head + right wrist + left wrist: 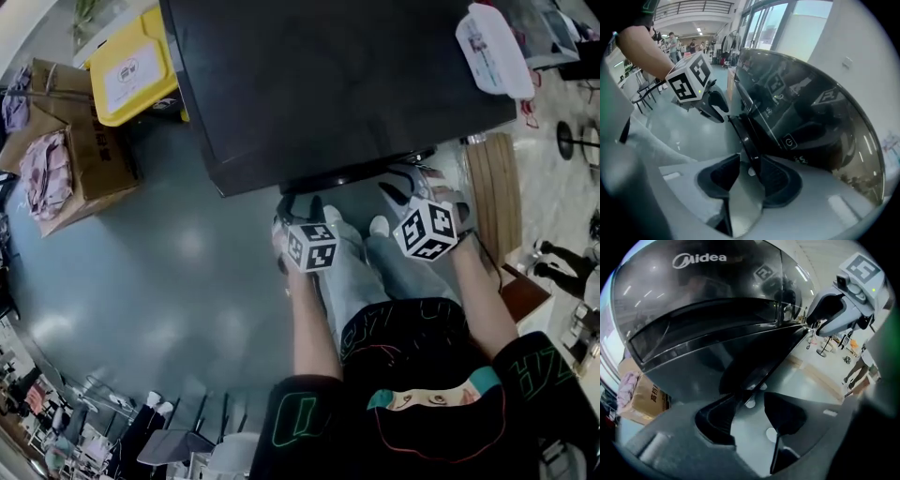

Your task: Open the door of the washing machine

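A black washing machine [337, 84] fills the top of the head view; its glossy front [693, 310] bears a brand name. The round door's dark rim [356, 176] juts from the front. My left gripper [302, 208] is at the rim's left, my right gripper [412, 183] at its right. In the left gripper view the jaws [751, 401] stand open, with the door rim [773, 362] running down to the left finger. In the right gripper view the jaws [750, 164] stand open around the rim [745, 136], which lies close to the right finger.
A yellow-lidded bin [131, 66] and cardboard boxes [84, 159] stand left of the machine. A white pack [492, 47] lies on its top's right corner. A wooden slatted piece [492, 197] is at the right. The person's legs [375, 272] are just before the door.
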The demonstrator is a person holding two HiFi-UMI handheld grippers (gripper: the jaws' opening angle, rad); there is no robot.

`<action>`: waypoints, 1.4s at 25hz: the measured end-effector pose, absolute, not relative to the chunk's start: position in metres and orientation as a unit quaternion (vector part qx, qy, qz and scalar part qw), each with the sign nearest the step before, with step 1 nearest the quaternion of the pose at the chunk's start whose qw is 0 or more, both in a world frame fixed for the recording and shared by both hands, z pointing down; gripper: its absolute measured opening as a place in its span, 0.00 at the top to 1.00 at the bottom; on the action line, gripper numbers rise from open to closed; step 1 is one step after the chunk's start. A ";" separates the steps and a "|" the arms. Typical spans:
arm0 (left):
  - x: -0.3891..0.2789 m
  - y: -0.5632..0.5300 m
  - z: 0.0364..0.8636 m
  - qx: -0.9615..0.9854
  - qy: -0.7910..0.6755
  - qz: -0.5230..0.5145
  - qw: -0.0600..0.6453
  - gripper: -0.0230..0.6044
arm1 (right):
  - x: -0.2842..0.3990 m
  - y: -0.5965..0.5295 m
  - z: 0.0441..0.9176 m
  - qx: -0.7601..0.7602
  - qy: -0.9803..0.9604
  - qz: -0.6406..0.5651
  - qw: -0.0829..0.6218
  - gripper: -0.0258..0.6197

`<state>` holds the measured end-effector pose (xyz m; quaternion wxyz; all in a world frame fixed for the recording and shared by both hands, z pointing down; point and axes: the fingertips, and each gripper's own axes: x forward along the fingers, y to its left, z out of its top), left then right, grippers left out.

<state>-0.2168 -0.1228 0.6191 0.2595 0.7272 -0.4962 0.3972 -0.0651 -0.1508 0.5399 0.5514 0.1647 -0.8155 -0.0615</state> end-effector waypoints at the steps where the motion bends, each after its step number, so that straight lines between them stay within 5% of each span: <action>1: -0.216 -0.126 0.621 0.730 -0.488 0.408 0.248 0.64 | -0.066 -0.152 0.542 0.164 -0.813 -0.067 0.555 0.74; 27: -0.219 -0.122 0.653 0.730 -0.413 0.530 0.126 0.79 | -0.070 -0.156 0.559 0.113 -0.783 -0.155 0.592 0.76; 35: -0.208 -0.093 0.661 0.720 -0.390 0.552 0.155 0.78 | -0.065 -0.140 0.565 0.045 -0.797 -0.129 0.589 0.75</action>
